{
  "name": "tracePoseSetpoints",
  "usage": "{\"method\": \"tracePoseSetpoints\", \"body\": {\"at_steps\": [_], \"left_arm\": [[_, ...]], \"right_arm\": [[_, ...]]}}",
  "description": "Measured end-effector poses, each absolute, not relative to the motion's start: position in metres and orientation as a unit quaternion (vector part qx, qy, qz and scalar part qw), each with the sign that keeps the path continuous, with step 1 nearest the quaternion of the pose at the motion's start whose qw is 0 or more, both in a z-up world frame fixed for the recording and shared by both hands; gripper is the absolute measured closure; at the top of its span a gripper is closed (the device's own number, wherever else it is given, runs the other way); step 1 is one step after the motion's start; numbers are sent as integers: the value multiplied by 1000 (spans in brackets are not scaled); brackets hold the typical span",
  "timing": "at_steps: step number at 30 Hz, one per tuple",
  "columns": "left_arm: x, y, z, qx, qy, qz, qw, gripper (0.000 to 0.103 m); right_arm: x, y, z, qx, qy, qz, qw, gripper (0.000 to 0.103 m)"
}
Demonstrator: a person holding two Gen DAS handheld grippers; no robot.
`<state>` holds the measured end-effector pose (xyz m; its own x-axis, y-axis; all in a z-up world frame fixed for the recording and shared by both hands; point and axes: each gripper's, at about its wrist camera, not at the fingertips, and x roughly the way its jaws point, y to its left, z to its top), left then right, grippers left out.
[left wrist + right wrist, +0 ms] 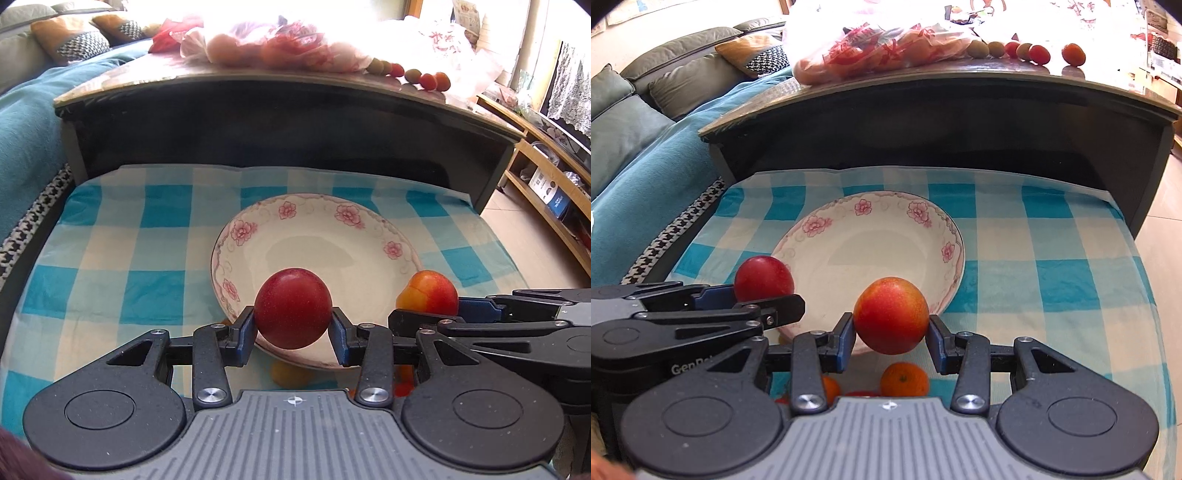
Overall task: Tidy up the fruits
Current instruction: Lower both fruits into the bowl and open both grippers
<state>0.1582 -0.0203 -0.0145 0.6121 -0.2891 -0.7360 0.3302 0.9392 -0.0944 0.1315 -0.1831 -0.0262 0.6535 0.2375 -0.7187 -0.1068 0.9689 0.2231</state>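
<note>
left gripper (pixel 293 330) clamps a dark red plum (pixel 293 308) between its blue pads, held over the near rim of the floral plate (pixel 317 221); right gripper (pixel 892 338) squeezes a red-orange plum (pixel 891 315) the same way, just at the plate's near edge; both fruits off the surface, side by side; the plate sits on the blue checked cloth (pixel 1052 277); a mandarin (pixel 904 379) lies on the cloth below the right gripper; small fruits (pixel 1039 54) line the dark table (pixel 942 96) behind.
</note>
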Motion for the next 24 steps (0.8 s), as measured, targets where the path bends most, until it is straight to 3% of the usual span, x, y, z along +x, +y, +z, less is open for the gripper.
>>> {"method": "tracePoseSetpoints", "body": {"at_steps": [24], "left_arm": [[182,-17,-23,15,402,-157,902,51]], "right_arm": [[162,-176,-37,24,381,109,918,59]]}}
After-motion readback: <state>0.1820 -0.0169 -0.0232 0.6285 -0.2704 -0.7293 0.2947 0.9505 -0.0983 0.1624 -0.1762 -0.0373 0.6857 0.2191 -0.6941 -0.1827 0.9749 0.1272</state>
